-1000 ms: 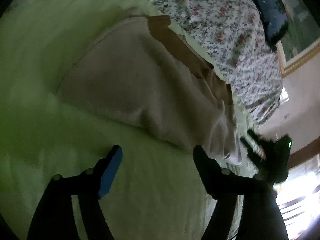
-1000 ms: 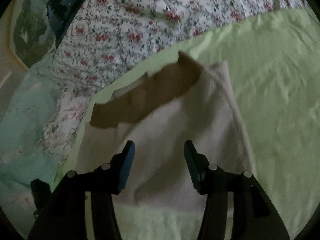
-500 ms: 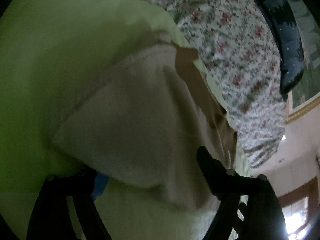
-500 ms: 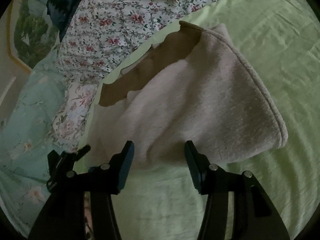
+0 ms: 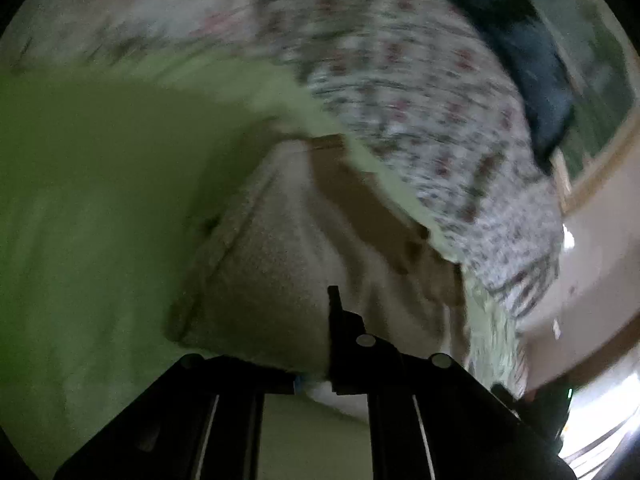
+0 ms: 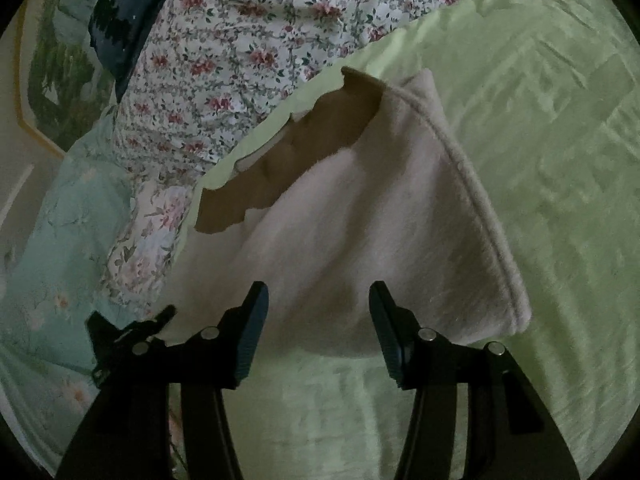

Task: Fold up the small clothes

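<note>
A beige fleece garment with a brown waistband lies folded on the light green sheet. My right gripper is open and empty, its fingers just above the garment's near edge. In the left wrist view the same garment fills the centre, and my left gripper is shut on its near edge; the cloth drapes over and hides the left finger. The view is blurred. The left gripper also shows at the lower left of the right wrist view.
A floral quilt and a dark blue pillow lie beyond the garment. A mint floral cover is at the left. A framed picture hangs on the wall behind. Open green sheet spreads to the right.
My left gripper moved in under the garment's near edge and closed on it. The right gripper stayed open and drew back a little from the garment.
</note>
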`<state>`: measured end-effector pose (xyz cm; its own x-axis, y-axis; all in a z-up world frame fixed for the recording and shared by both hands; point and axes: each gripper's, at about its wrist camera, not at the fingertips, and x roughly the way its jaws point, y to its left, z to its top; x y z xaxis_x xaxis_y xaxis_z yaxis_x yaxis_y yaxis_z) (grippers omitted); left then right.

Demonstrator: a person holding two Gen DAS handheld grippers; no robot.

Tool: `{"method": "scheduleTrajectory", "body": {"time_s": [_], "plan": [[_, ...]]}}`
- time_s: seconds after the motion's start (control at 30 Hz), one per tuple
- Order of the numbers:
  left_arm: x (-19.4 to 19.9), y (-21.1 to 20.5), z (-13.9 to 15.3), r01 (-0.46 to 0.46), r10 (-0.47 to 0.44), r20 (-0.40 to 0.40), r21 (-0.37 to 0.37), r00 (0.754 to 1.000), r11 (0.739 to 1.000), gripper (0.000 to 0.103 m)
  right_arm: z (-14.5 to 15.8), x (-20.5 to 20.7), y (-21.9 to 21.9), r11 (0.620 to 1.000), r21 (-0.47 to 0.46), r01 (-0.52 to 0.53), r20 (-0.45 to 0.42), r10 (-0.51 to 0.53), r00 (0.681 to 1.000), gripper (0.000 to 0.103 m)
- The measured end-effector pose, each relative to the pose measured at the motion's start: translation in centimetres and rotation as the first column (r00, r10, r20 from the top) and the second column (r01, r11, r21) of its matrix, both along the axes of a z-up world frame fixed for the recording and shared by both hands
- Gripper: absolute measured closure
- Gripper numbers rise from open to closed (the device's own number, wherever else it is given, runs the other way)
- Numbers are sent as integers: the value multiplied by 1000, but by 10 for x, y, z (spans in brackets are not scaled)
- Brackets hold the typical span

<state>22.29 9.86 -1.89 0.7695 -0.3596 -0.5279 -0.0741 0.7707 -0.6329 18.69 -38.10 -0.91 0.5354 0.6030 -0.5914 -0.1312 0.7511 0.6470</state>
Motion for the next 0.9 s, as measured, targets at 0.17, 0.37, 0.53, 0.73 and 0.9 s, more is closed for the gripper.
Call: {"method": "scheduleTrajectory", "body": {"time_s": [0.17, 0.37, 0.53, 0.73, 0.9], "plan": [[2, -68, 46, 167, -180, 94, 134, 979, 977, 95, 10, 22, -9, 999, 28, -34, 0, 34, 999, 49], [4, -160, 48, 332, -370, 87, 289, 925, 898, 95, 17, 63, -5, 980, 156, -120, -23, 125, 992, 43], [10, -207, 21, 423, -453, 6, 353, 891, 835, 95, 20, 103, 29, 945, 230, -232, -33, 246, 969, 29], [9, -220, 9, 445, -477, -6, 370, 879, 815, 95, 1, 155, 92, 915, 199, -352, -113, 378, 919, 26], [8, -206, 7, 445, -475, 0, 347, 880, 826, 95, -3, 185, 116, 943, 80, -322, -110, 330, 938, 26]]}}
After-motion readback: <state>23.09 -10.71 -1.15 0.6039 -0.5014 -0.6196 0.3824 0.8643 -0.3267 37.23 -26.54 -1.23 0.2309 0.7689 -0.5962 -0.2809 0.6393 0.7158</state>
